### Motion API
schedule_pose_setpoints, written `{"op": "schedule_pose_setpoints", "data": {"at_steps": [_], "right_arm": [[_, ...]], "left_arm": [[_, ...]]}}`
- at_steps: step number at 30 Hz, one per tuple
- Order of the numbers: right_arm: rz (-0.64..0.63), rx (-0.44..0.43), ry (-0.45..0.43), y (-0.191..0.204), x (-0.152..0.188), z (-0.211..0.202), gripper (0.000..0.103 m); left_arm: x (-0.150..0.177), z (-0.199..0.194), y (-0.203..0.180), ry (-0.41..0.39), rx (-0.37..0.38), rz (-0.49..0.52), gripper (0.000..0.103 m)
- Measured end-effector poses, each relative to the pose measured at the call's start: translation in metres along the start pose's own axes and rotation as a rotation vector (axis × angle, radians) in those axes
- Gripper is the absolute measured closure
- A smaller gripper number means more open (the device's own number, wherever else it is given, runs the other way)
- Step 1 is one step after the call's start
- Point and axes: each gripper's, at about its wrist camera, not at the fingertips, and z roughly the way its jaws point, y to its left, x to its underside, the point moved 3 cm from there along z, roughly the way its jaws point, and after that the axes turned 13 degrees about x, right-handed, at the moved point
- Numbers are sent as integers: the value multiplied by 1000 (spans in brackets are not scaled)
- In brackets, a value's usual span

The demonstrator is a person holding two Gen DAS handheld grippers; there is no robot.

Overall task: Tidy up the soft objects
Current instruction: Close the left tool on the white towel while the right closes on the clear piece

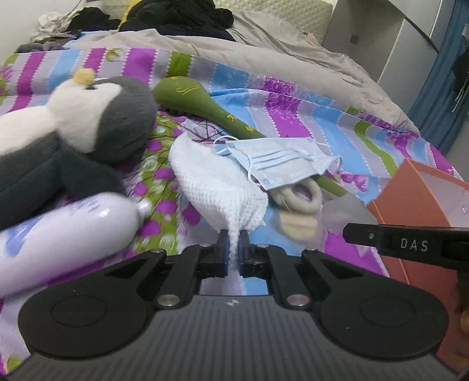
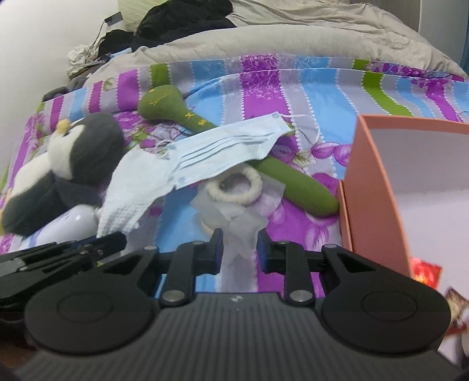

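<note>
white waffle cloth (image 1: 217, 181): lies on the bed, long axis running from the left gripper (image 1: 233, 247) away toward the green padded mallet (image 1: 205, 108). its near corner is drawn into a narrow tail and pinched between the left gripper's blue pads, which are pressed almost together on it.

blue face mask (image 1: 281, 162): lies flat across the far edge of the cloth and over the mallet handle, long axis crosswise to the handle.

green padded mallet: head points to the far left, handle runs toward the orange box (image 2: 378, 187); in the right wrist view the handle end is just beside the box wall.

cream sock (image 2: 234, 187) and thin white tissue (image 2: 243, 225): lie below the mask. the right gripper (image 2: 239, 249) is spread, with the tissue's near end between its fingers; contact cannot be told.

plush penguin (image 1: 73, 132): lies left of the cloth, with a white bottle (image 1: 67, 228) just in front of it.

surface: bed with striped floral sheet (image 1: 293, 99); grey duvet (image 1: 263, 41) and dark clothes (image 1: 176, 17) behind.

orange box: open, white inside; contents cannot be told.
</note>
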Motion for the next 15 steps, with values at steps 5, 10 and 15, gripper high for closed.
{"op": "schedule_pose_setpoints", "data": {"at_steps": [5,10,15], "right_arm": [[-13,-3,-8,0,23,-37,76],[-33,-10,-25,0,50,-78,76],[-60,-34,-11,5,85,-103,75]], "left_arm": [[24,-46,-14,0,-10,-13,95],[57,-93,-28,4,-7,-47,95],[93,-135,-42,6,1,-76,95]]}}
